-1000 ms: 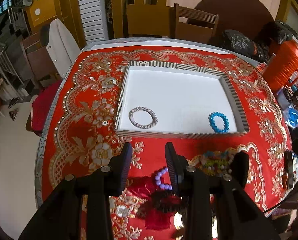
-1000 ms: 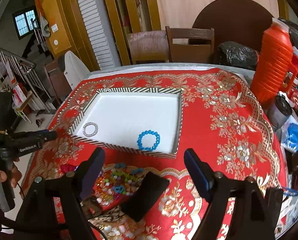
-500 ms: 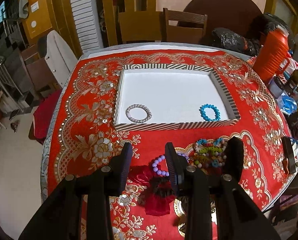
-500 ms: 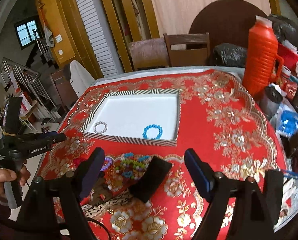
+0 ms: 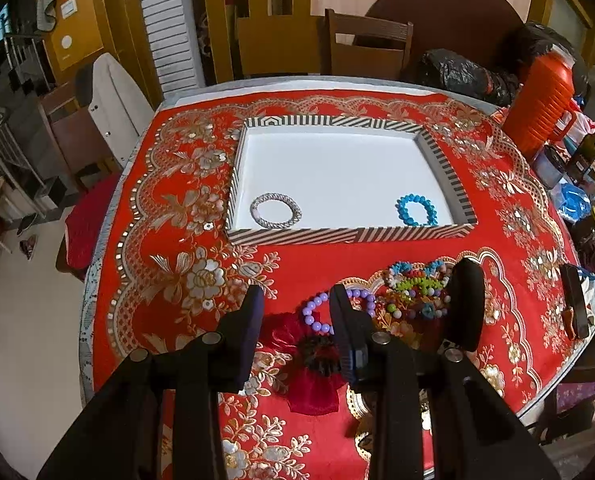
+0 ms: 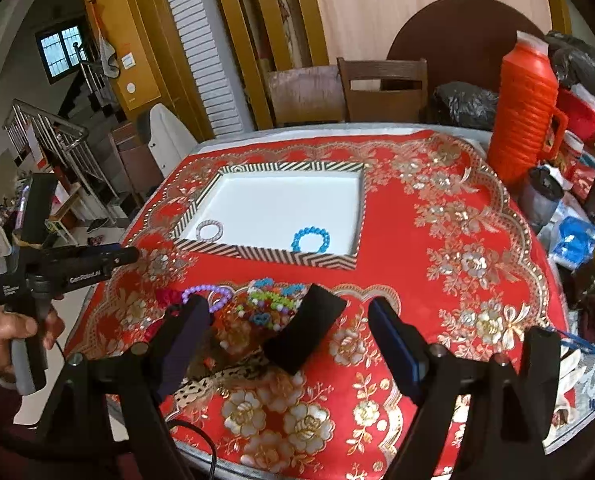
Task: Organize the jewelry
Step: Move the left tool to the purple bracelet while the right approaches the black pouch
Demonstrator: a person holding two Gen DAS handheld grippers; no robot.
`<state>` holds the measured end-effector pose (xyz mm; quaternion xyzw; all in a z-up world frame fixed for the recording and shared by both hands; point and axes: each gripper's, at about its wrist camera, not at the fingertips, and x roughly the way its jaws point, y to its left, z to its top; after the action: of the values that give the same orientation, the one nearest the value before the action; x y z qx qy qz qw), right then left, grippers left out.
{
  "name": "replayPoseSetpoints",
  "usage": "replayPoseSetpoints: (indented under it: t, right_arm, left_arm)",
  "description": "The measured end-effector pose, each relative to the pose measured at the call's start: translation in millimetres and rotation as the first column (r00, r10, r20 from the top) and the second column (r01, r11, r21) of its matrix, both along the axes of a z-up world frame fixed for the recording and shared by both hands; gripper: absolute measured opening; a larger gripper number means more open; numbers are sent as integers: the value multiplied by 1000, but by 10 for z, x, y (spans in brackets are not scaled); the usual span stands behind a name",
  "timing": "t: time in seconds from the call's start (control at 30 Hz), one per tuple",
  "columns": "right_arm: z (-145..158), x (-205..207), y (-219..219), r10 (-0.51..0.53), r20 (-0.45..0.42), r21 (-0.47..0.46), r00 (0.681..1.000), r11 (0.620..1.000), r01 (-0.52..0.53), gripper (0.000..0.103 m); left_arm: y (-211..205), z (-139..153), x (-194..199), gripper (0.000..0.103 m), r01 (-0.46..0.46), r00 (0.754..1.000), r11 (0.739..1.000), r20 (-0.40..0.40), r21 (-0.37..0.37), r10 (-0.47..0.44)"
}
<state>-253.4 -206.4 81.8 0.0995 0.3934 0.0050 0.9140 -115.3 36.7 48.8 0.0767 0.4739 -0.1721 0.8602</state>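
A striped-rim tray point(image 5: 349, 235) with a white floor holds a silver bracelet point(image 5: 275, 210) at its near left and a blue bead bracelet point(image 5: 416, 210) at its near right. In front of it on the red cloth lie a pile of colourful bead jewelry point(image 5: 417, 292), a purple bead bracelet point(image 5: 317, 314) and dark red and black fabric ties point(image 5: 317, 354). My left gripper point(image 5: 295, 320) hangs open above the purple bracelet and the ties, holding nothing. My right gripper point(image 6: 289, 334) stands wide open over the pile point(image 6: 273, 304), empty.
A black oblong block point(image 6: 305, 328) lies right of the pile. An orange jug point(image 6: 525, 112), bottles and jars crowd the table's right side. A dark flat item point(image 5: 573, 300) lies near the right edge. Chairs stand behind the table. A hand point(image 6: 9, 332) holds the left tool.
Both grippers have drawn back from the tray toward the near table edge, so the jewelry pile now shows fully. Neither pair of jaws has changed its gap.
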Motion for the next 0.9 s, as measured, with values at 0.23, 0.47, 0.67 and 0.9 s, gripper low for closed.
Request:
replayPoseSetpoints:
  t: [0.23,0.47,0.67,0.9]
  right_arm:
    - [-62,-9,25,21,-21,9,1000,1000,-21,85]
    - [-185,49,6,14,-72,10,997,1000,-13,85]
    - [-287,89,-41,-25,-92,-26,995,999,23,85]
    - [-413,156,-79,-23,-120,-29,993,999,19,85]
  left_arm:
    - [-33,-37,-25,19,20,1000,1000,-11,5,-20]
    - [-14,-113,-3,19,23,999,1000,-34,11,-23]
    - [166,-160,91,19,-14,997,1000,-71,-24,12]
    - [220,-331,155,19,-26,991,999,-135,-32,22]
